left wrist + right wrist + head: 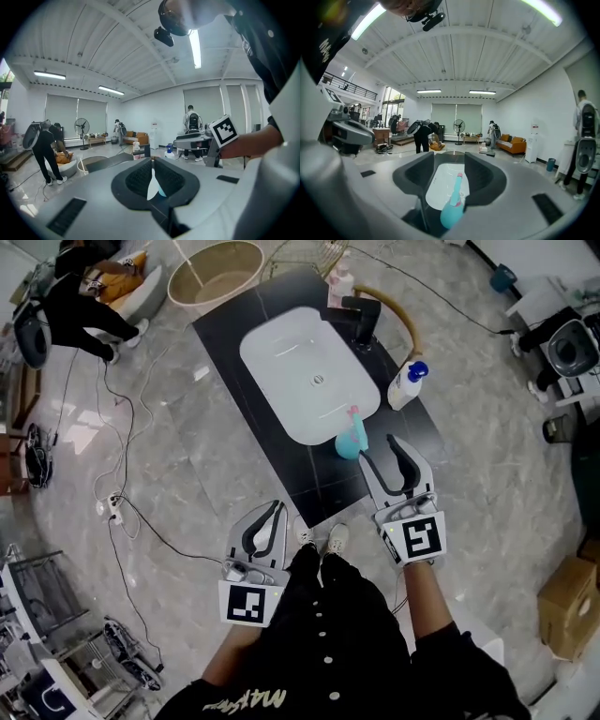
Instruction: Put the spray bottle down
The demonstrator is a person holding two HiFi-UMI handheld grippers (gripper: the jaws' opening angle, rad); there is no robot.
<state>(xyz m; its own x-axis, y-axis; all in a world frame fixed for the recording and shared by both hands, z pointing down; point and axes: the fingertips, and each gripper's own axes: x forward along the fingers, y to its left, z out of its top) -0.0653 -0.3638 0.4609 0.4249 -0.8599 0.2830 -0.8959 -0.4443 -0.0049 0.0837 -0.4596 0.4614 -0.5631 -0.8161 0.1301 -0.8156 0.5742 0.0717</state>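
Observation:
A teal spray bottle (pixel 352 435) with a pink nozzle stands upright on the black counter (pixel 234 329), at the near right rim of the white sink (pixel 281 362). My right gripper (pixel 380 452) hovers just behind and to the right of it, open, with nothing between the pads. In the right gripper view the bottle (pixel 452 208) shows low between the spread jaws of my right gripper (pixel 450 161), apart from both. My left gripper (pixel 265 526) hangs off the counter's near edge, over the floor. In the left gripper view my left gripper (pixel 153 161) has its jaws together, with only a thin slit between them.
A white bottle with a blue cap (pixel 408 383) stands on the counter's right side, by a black faucet (pixel 361 317) and a pink-topped bottle (pixel 341 282). A round tub (pixel 216 273) sits beyond the counter. Cables (pixel 122 512) trail over the floor. A person (pixel 84 296) bends at far left.

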